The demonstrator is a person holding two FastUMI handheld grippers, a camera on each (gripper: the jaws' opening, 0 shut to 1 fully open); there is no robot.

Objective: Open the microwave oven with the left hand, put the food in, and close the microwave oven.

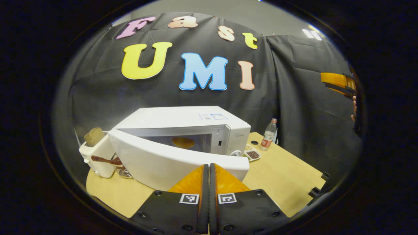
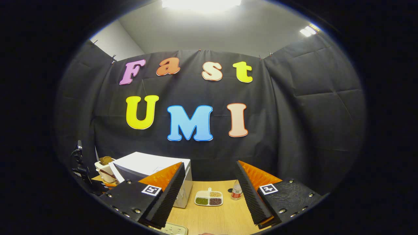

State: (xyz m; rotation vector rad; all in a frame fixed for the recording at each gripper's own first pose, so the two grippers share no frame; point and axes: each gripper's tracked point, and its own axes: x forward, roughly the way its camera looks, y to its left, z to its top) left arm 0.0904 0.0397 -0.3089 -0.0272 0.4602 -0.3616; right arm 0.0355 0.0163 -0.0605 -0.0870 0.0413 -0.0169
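A white microwave oven (image 1: 183, 125) stood on the wooden table (image 1: 284, 176), its door (image 1: 169, 160) swung partly open and a yellow-orange food item (image 1: 183, 142) visible inside. A white toaster (image 1: 98, 156) holding a slice of bread (image 1: 94, 136) sat just beside it. The left gripper (image 1: 209, 168), fingers pressed together on nothing, pointed at the door's edge. The right gripper (image 2: 210, 178) hung above the table with fingers spread wide, over a divided dish (image 2: 209, 198) and a bottle (image 2: 236, 191).
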